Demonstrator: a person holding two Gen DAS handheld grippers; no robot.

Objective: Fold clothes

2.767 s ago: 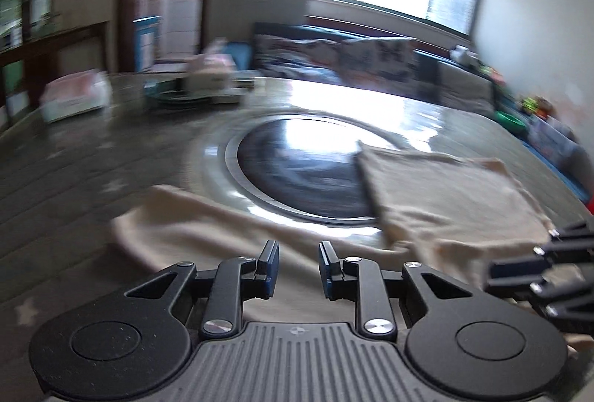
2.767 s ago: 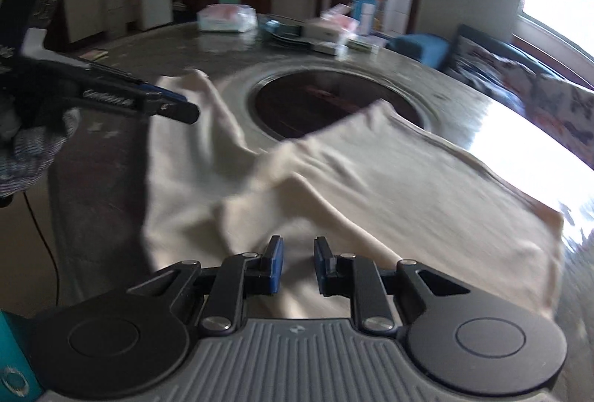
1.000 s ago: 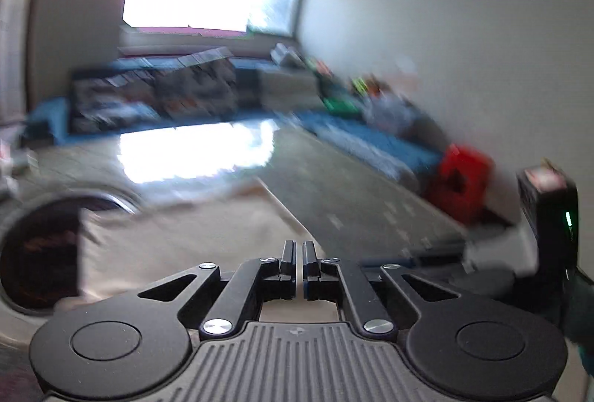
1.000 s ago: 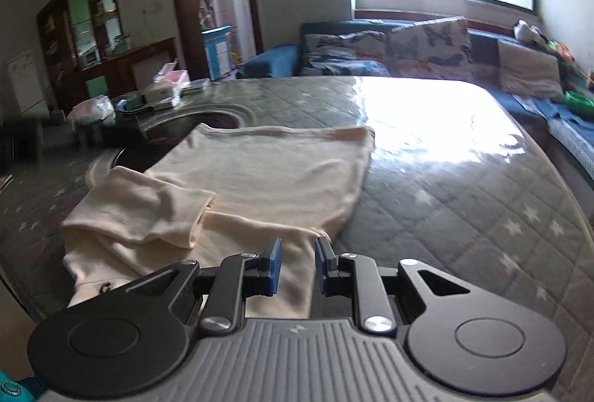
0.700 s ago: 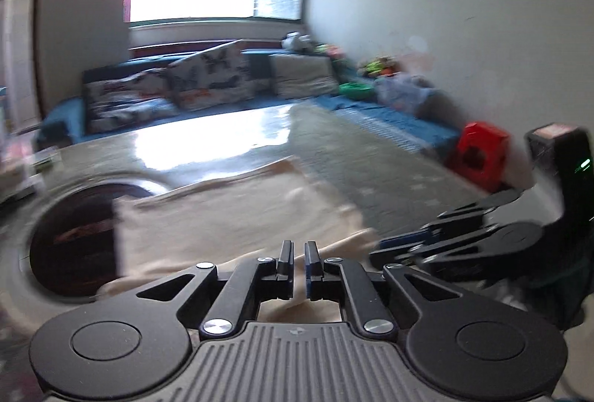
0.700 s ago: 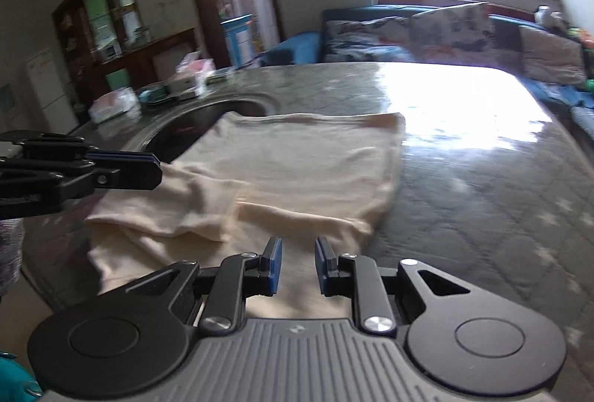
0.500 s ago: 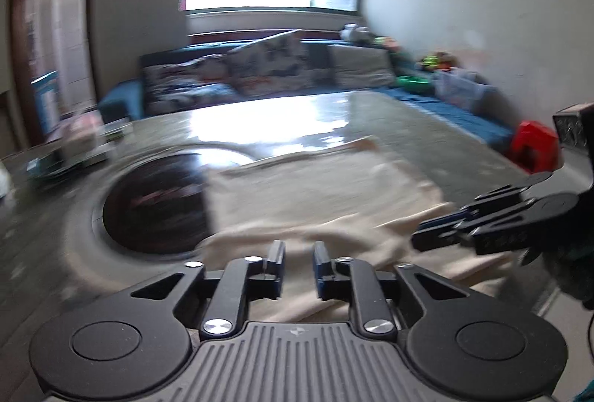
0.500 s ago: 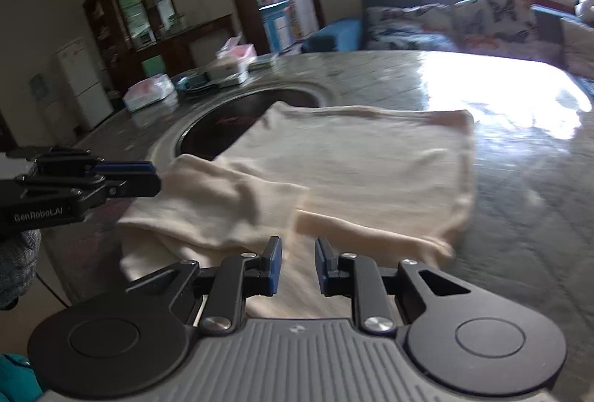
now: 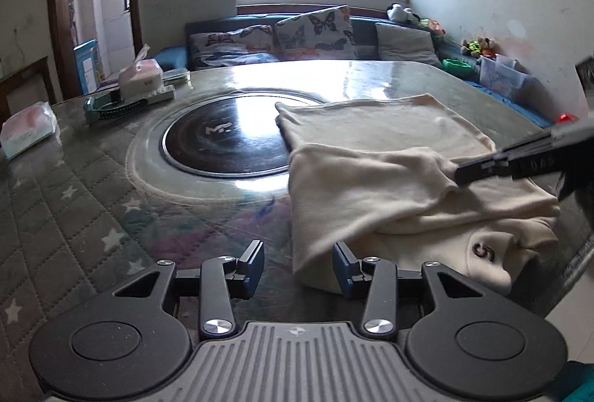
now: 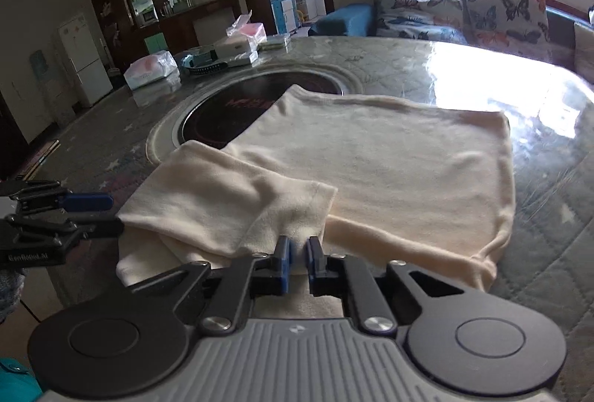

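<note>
**Sleeve Fold: Right Tool Pinching, Left Tool Spread**

The cream shirt [image 10: 389, 171] lies flat on the counter [image 10: 549, 201], its far hem partly over the dark round hob [image 9: 226, 142] set into the counter top. The collar end, with a small "G" mark visible in the left wrist view, sits at the near counter edge. This position keeps the body of the shirt supported while the near end is worked.

One sleeve [image 10: 230, 201] is folded inward across the chest area. The right tool [image 10: 297, 255] has its fingers drawn nearly together on the cuff edge of that sleeve, pinching the fabric. In the left wrist view the same tool [image 9: 464, 173] meets the cuff, and the cloth puckers at the contact point. The pinch appears intended to lay the cuff in place on the shirt body.

The left tool [image 9: 297, 266] is spread wide and holds nothing. It hangs just above the counter at the shirt's folded side edge, close to the shoulder. This position probably serves to steady the fold line or to take the next grip.

Tissue packs [image 9: 28, 130] and a small tray [image 9: 111, 104] stand well apart at the far left of the counter and do not interfere.

Judged progress: one sleeve folded; body folds remain.
</note>
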